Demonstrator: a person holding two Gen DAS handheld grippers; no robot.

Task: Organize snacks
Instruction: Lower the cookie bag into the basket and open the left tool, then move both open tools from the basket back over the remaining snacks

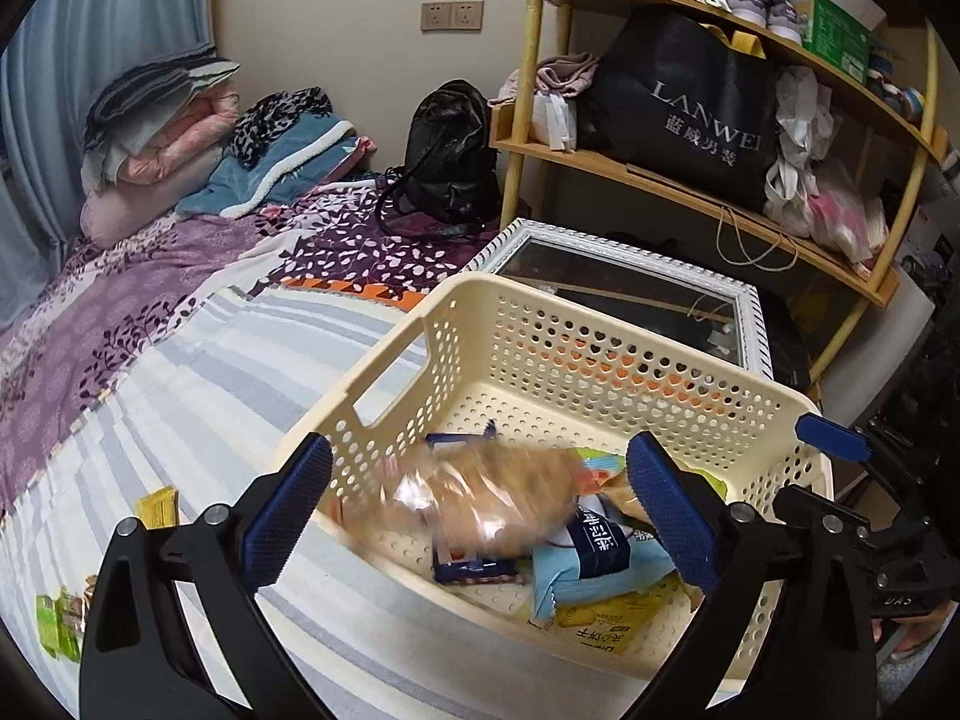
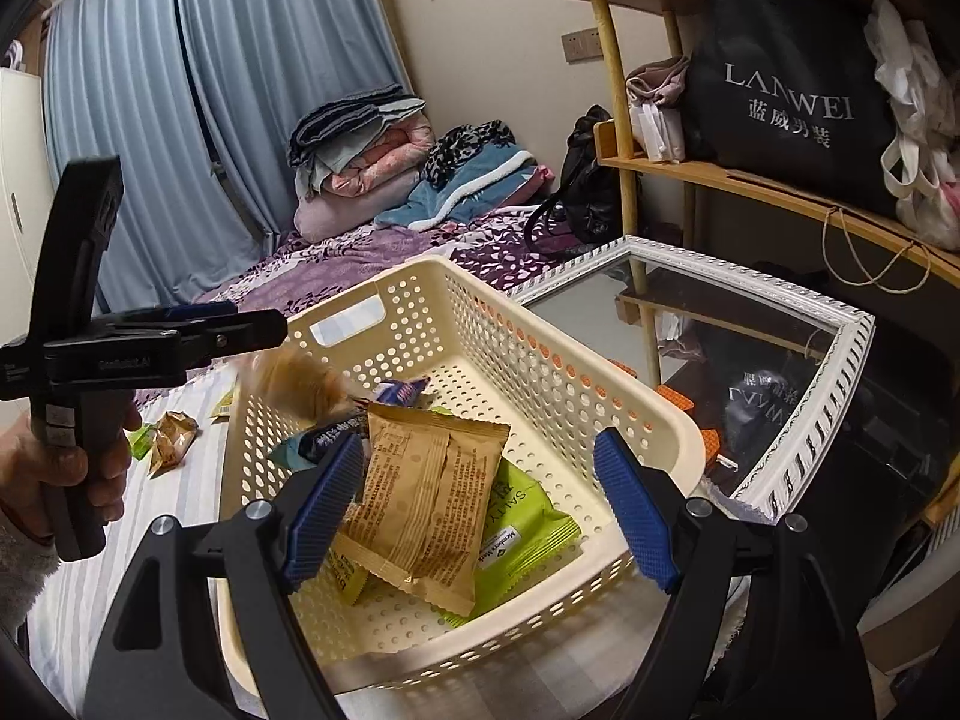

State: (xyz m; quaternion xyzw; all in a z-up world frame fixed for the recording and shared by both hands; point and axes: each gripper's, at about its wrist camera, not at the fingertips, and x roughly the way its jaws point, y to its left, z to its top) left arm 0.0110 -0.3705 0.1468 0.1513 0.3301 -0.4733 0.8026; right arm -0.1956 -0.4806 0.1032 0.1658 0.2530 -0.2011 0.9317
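Motion blur smears a clear-wrapped snack [image 1: 480,498] above the basket [image 1: 606,324].

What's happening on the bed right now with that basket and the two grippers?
A person is sorting snack packets into the cream basket on the bed. The left gripper is open over the basket, with a blurred clear-wrapped snack apparently dropping from it onto the packets inside. The right gripper hangs open over the near side, holding nothing, above a brown packet. A few loose snacks remain on the striped sheet.
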